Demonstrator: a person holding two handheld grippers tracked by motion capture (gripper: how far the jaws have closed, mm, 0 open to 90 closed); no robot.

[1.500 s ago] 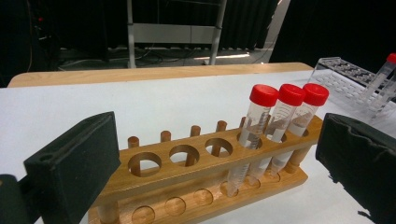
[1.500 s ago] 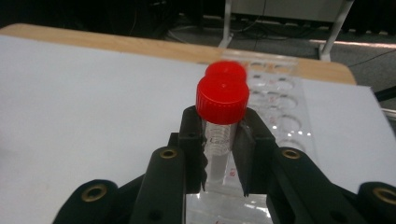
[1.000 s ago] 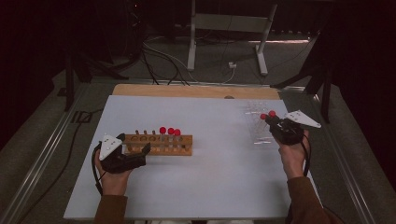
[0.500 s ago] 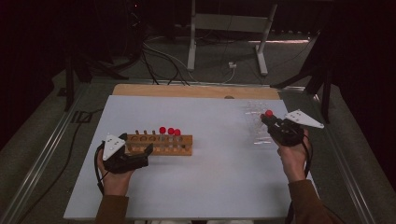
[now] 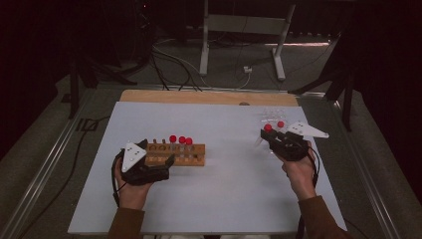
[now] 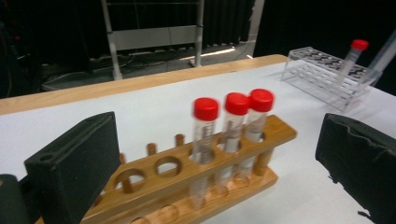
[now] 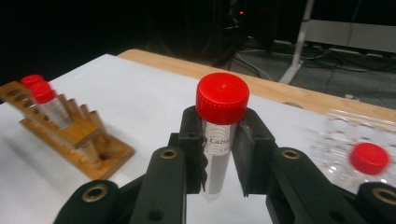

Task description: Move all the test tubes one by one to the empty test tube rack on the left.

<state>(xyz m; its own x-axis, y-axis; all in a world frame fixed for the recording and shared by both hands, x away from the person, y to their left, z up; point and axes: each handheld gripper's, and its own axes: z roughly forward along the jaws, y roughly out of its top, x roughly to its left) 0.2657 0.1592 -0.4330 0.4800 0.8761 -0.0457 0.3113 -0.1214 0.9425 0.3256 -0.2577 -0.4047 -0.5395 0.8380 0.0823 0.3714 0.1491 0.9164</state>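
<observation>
Tube (image 7: 218, 154), red-capped, is clamped just under its cap by the right gripper (image 7: 219, 154), near the clear rack (image 5: 271, 119). Light, rigid, slippery plastic: grip the barrel, not the cap. Left gripper (image 6: 224, 158) stands open, straddling the wooden rack (image 6: 187, 186).

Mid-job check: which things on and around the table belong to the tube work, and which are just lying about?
In the job:
- red-capped tube clamped in the right gripper
- wooden rack with three capped tubes, between the open left gripper jaws
- clear rack holding one tube

Lying about:
- floor cables
- metal stand
</observation>
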